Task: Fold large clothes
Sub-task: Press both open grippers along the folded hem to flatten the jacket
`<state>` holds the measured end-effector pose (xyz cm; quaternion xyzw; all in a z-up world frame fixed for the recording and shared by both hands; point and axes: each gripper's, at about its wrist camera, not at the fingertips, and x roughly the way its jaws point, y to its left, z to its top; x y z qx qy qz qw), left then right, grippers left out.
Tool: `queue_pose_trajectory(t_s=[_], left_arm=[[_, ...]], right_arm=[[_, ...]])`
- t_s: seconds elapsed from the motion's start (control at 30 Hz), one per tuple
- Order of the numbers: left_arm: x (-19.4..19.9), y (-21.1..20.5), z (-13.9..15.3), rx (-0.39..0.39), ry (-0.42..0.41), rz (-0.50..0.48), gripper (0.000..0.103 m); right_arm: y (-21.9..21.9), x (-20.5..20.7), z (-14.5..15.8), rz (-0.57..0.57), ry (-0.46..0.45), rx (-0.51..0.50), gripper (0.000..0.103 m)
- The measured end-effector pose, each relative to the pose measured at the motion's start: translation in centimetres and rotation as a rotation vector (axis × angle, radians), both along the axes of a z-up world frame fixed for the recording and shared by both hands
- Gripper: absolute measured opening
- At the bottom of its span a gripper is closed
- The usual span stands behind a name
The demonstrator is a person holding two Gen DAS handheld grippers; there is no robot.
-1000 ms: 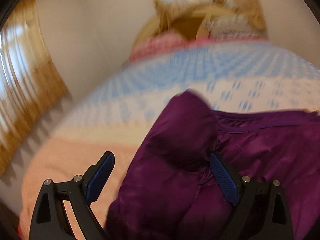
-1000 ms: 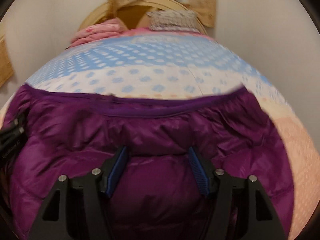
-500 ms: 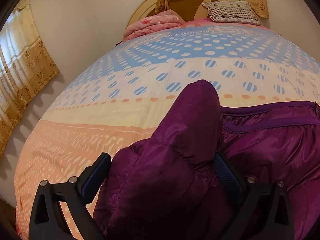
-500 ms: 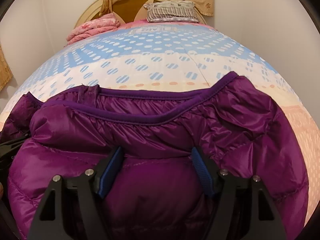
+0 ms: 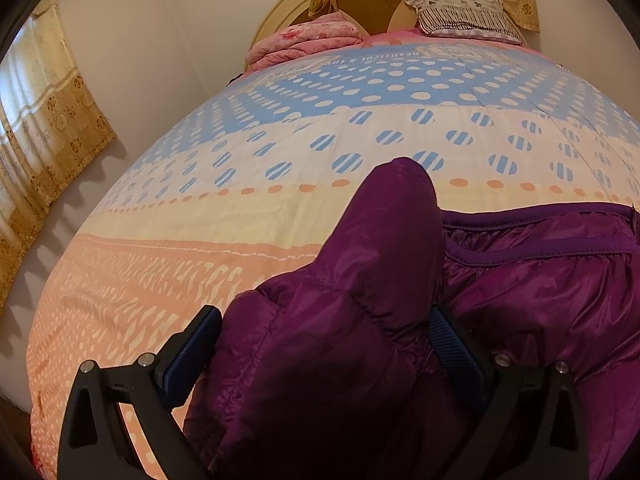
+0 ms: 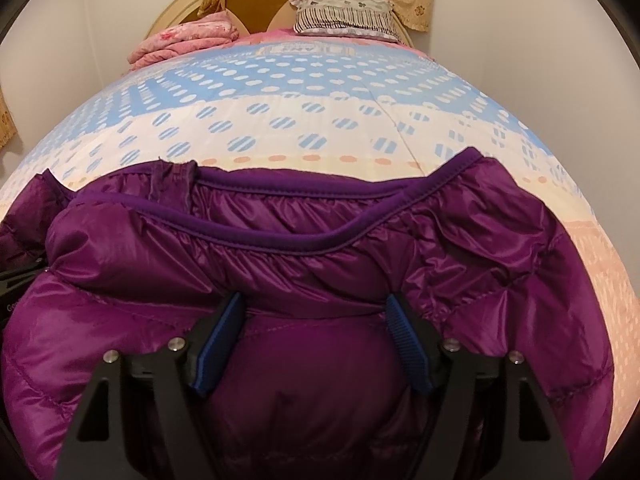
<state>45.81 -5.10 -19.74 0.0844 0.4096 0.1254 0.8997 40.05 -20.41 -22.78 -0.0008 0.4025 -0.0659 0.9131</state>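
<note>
Lettering on bedspread (image 5: 280, 216) near head of bed, too small and inverted to read. Purple puffer jacket (image 6: 320, 264) spread across foot end of bed, elastic hem toward headboard (image 6: 256, 4). Left tongs (image 5: 324, 344) wide apart around bunched sleeve (image 5: 384, 240); firm grip cannot be told. Right tongs (image 6: 314, 320) parted, straddling jacket fold. Pink blanket (image 5: 308, 38) and striped pillow (image 6: 344, 16) at head end; gold curtain (image 5: 44, 136) beyond left edge.

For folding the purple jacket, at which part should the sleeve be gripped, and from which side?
Probably near the rounded cuff end of the sleeve, coming from the left, bed side: it lies along the purple jacket, its left edge free on the bedspread.
</note>
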Motion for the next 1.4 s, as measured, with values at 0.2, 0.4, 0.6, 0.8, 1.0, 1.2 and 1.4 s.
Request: queue_pose_trajectory(t_s=[0.2, 0.4, 0.6, 0.8, 1.0, 1.2, 1.4], left_arm=[[0.1, -0.2, -0.1, 0.020, 0.003, 0.000, 0.102], [-0.2, -0.2, 0.5, 0.037, 0.012, 0.013, 0.102], [-4.2, -0.5, 6.7, -0.043, -0.168, 0.048, 0.102], [-3.3, -4.1, 4.5, 0.047, -0.112, 0.013, 0.102], [-2.3, -3.6, 1.2, 0.035, -0.049, 0.035, 0.102], [-2.1, -3.7, 0.7, 0.038, -0.027, 0.040, 0.102], [-1.5, -4.1, 0.6, 0.040, -0.026, 0.040, 0.102]], right_arm=[[0.0, 0.0, 0.0, -0.001, 0.001, -0.007, 0.076], [0.1, 0.2, 0.0, -0.002, 0.011, -0.021, 0.076], [0.9, -1.6, 4.5, -0.051, -0.093, 0.007, 0.076], [3.5, 0.6, 2.5, -0.052, -0.058, -0.052, 0.076], [2.7, 1.5, 0.5, -0.056, -0.028, -0.034, 0.080], [3.2, 2.0, 0.1, -0.062, -0.009, -0.044, 0.082], [3.5, 1.8, 0.0, -0.062, -0.003, -0.054, 0.082]])
